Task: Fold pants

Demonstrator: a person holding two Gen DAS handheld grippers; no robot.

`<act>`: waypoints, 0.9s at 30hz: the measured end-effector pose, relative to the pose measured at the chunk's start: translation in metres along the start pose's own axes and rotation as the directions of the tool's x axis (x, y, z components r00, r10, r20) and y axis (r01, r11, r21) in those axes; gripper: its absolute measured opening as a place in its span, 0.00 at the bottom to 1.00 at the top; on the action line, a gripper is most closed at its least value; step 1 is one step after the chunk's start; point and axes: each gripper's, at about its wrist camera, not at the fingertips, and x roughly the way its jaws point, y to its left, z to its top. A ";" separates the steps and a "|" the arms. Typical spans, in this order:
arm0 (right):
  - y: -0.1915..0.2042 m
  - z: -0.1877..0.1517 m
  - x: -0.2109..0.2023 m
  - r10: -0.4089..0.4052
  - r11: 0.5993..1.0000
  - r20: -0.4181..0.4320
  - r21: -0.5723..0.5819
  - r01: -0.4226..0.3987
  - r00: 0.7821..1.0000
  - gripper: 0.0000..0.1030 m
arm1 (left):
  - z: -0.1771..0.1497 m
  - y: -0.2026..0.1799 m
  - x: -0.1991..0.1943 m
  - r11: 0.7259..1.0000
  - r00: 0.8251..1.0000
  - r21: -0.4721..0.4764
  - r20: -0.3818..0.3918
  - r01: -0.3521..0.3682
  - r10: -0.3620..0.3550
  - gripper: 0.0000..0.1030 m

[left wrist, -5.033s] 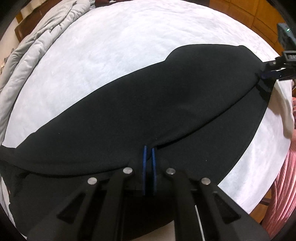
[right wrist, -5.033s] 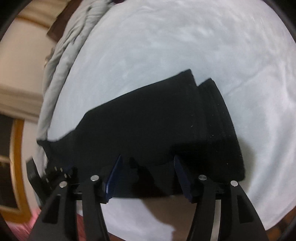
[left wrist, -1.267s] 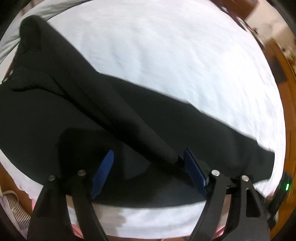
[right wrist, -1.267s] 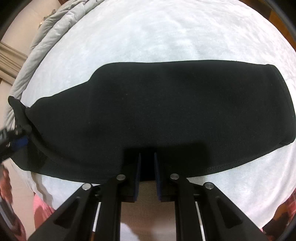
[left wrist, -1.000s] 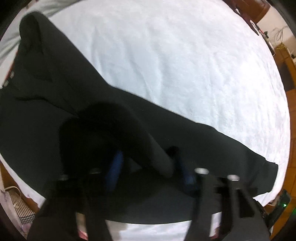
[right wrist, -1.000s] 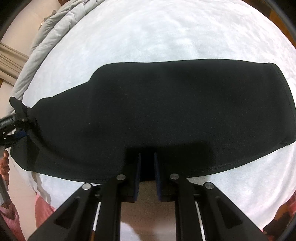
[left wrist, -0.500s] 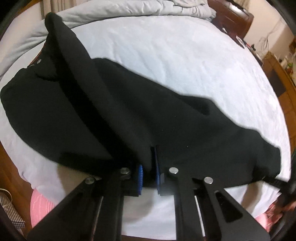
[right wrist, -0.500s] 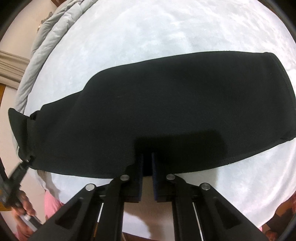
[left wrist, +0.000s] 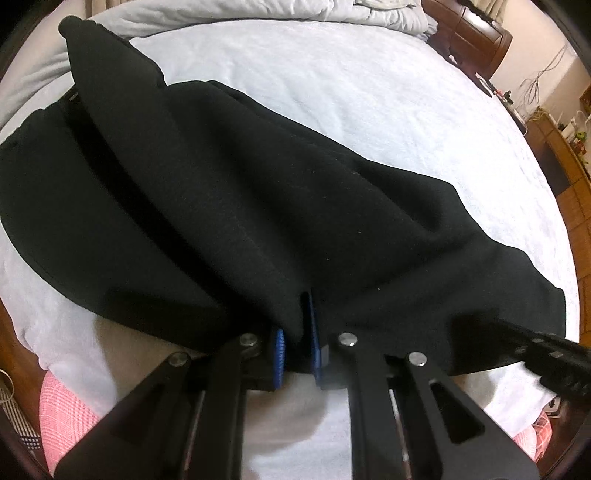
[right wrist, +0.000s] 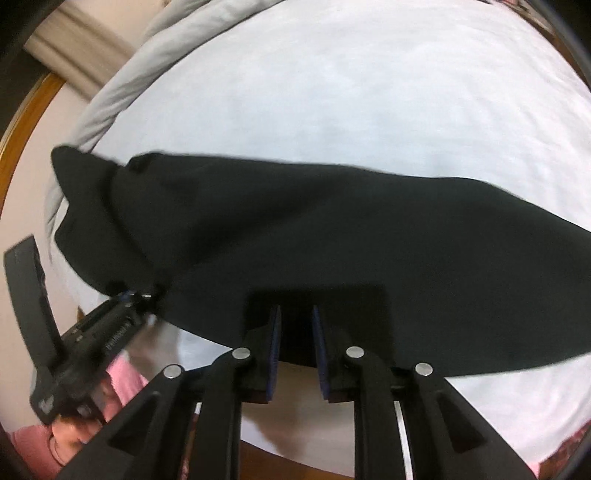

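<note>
Black pants (left wrist: pixel 258 184) lie across the white bed sheet (left wrist: pixel 369 92), partly folded over. My left gripper (left wrist: pixel 295 343) is shut on a raised fold of the pants near the bed's front edge, with cloth pinched between its blue pads. In the right wrist view the pants (right wrist: pixel 332 240) spread from left to right. My right gripper (right wrist: pixel 297 350) is at their near edge. Its jaws are opening, and the cloth edge lies in the gap with the pads apart from it. The left gripper (right wrist: pixel 125 299) shows at the left, pulling the cloth.
A grey duvet (left wrist: pixel 369 14) is bunched along the far side of the bed and also runs along its left side (right wrist: pixel 129 81). Wooden furniture (left wrist: pixel 480 33) stands behind at the right. The person's pink clothing (left wrist: pixel 62 417) and hand (right wrist: pixel 70 446) are at the front edge.
The left gripper has closed on the fold it straddled and drawn it toward the front edge. The right gripper's pads have parted off the pants' edge, and its view has swung toward the left gripper.
</note>
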 end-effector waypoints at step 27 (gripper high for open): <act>0.000 -0.020 0.027 -0.092 0.995 -0.007 0.024 0.092 0.996 0.18 | 0.126 0.144 -0.006 0.963 0.992 -0.268 -0.124 -0.028 -0.005 0.08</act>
